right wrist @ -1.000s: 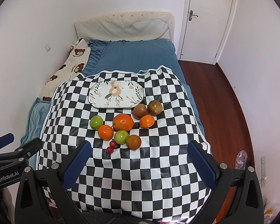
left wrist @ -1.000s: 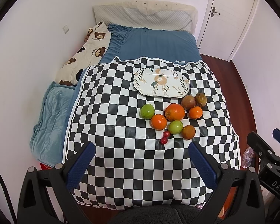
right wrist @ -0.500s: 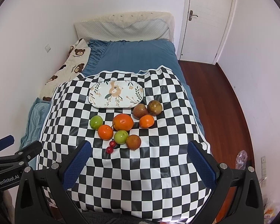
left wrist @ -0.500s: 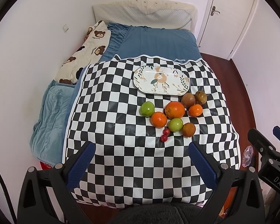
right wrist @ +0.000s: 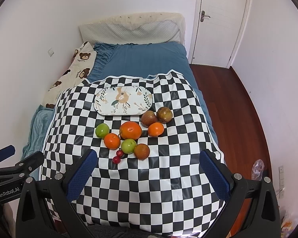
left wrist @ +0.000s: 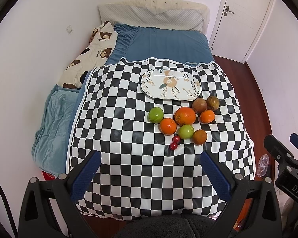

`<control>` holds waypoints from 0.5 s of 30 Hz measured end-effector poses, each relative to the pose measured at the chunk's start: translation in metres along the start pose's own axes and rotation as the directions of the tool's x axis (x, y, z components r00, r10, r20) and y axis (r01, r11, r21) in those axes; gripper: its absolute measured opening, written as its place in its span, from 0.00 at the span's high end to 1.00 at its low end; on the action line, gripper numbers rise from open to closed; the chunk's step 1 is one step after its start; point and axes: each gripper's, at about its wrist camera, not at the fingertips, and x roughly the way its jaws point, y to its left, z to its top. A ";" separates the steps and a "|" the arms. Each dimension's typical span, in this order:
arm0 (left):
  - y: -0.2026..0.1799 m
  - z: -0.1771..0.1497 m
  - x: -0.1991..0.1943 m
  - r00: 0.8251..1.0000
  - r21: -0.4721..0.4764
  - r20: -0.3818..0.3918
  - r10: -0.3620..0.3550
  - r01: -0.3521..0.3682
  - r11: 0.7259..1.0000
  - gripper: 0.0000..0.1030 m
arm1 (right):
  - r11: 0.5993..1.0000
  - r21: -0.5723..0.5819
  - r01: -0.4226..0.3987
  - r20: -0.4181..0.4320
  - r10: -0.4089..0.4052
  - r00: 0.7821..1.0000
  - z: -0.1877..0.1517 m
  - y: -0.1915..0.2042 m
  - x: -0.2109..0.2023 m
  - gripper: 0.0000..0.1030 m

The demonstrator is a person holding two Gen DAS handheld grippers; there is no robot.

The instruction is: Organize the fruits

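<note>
Several fruits lie in a cluster on the checkered cloth: a big orange, smaller oranges, two green apples, brownish fruits and two small red ones. Behind them rests a flowered oval plate with nothing on it. My left gripper and right gripper both hover open, high over the near part of the cloth, short of the fruit. Each gripper shows at the edge of the other's view.
The cloth covers the foot of a blue bed against the left wall, with a bear-print quilt and a light blue blanket on its left. Wooden floor and a white door are to the right.
In the left wrist view the scene has slid slightly up, as the left gripper drifted a little. The right gripper has hardly moved. No fruit has shifted.
</note>
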 end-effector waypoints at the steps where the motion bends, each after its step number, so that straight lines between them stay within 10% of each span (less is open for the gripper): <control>1: 0.000 0.000 0.000 1.000 -0.001 0.001 -0.001 0.001 1.000 0.00 | 1.000 -0.001 0.002 0.001 -0.002 1.000 0.000 0.000 0.000 0.00; 15: 0.006 0.005 0.021 0.997 -0.024 0.053 0.057 -0.056 0.998 0.00 | 0.997 0.043 -0.058 0.056 0.055 0.997 -0.002 -0.010 0.018 0.00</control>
